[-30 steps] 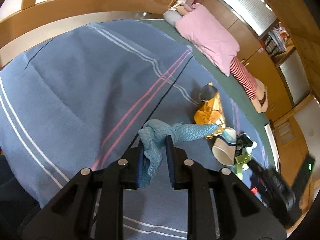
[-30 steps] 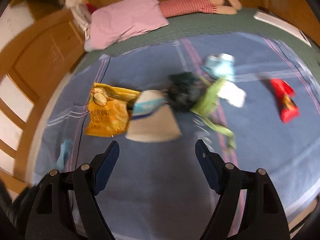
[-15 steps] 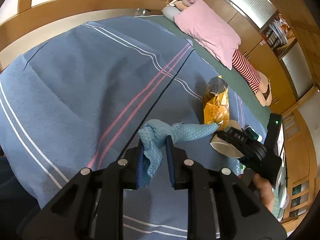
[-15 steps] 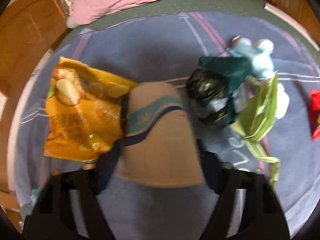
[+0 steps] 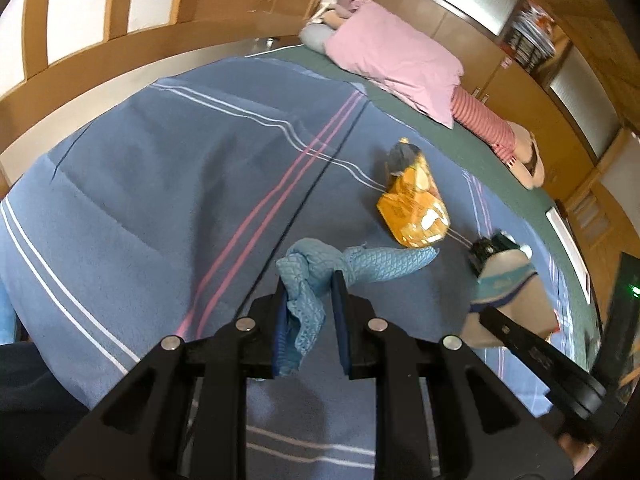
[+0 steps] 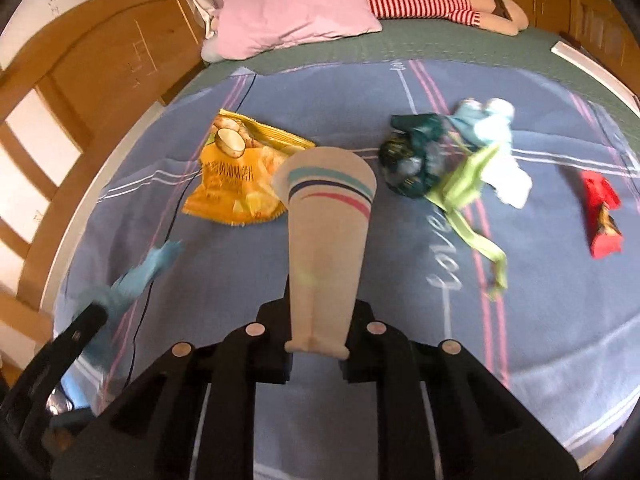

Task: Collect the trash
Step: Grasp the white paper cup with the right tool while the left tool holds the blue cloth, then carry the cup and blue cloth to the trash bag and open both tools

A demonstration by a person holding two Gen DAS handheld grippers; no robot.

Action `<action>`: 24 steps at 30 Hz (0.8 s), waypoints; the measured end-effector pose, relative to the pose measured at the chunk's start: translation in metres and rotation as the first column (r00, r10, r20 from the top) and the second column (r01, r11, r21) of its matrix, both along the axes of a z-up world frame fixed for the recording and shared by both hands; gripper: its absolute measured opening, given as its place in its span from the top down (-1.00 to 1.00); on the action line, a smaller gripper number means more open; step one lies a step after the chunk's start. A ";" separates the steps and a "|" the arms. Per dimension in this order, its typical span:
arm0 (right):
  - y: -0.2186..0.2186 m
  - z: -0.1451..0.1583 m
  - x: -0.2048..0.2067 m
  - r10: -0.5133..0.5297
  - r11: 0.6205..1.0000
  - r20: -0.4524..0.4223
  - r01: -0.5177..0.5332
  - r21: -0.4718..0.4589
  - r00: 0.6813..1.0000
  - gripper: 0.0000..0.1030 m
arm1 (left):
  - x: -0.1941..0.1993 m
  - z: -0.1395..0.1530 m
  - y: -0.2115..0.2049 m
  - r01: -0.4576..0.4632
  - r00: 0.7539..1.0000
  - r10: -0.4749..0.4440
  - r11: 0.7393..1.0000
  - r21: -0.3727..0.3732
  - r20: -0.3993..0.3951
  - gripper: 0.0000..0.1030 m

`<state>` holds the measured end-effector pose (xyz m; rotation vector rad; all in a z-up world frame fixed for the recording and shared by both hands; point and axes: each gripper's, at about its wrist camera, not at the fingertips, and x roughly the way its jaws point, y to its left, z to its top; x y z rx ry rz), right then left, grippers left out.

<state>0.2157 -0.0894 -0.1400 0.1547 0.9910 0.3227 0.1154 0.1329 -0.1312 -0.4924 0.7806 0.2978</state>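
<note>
Trash spread on the blanket (image 6: 360, 280) on my bed.
Taking the chip bag (image 6: 236, 178) as landmark: paper cup (image 6: 326, 240) in front of it, crumpled wrappers (image 6: 416, 160) to its right, snack packet (image 6: 602, 216) far right, pillow (image 6: 296, 16) behind.

Left wrist fisheye sits behind the left gripper (image 5: 309, 308), angled down across the blue blanket (image 5: 160, 184) toward the pink pillow (image 5: 396, 60). Right wrist fisheye sits behind the right gripper (image 6: 316, 312), angled down, close over the blanket. Both views share the orange snack bag (image 5: 416, 208), the paper cup (image 6: 328, 240) and the pillow.
</note>
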 end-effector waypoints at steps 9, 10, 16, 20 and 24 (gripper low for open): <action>-0.045 -0.007 -0.036 -0.056 0.998 -0.025 0.056 -0.023 0.998 0.66 | 0.001 -0.001 -0.019 0.063 0.998 -0.063 0.996 0.058 -0.014 0.59; -0.049 -0.008 -0.038 -0.064 0.998 -0.030 0.063 -0.024 0.997 0.66 | 0.002 -0.001 -0.020 0.068 0.998 -0.067 0.995 0.066 -0.018 0.59; -0.058 -0.016 -0.052 -0.070 0.997 -0.042 0.068 -0.041 0.997 0.66 | 0.004 0.000 -0.029 0.107 0.994 -0.105 0.989 0.102 -0.022 0.59; -0.059 -0.019 -0.057 -0.068 0.997 -0.047 0.067 -0.040 0.997 0.66 | 0.005 0.000 -0.034 0.126 0.992 -0.124 0.985 0.121 -0.026 0.59; -0.058 -0.023 -0.059 -0.062 0.997 -0.057 0.059 -0.045 0.997 0.66 | 0.003 0.002 -0.042 0.147 0.989 -0.146 0.977 0.152 -0.022 0.59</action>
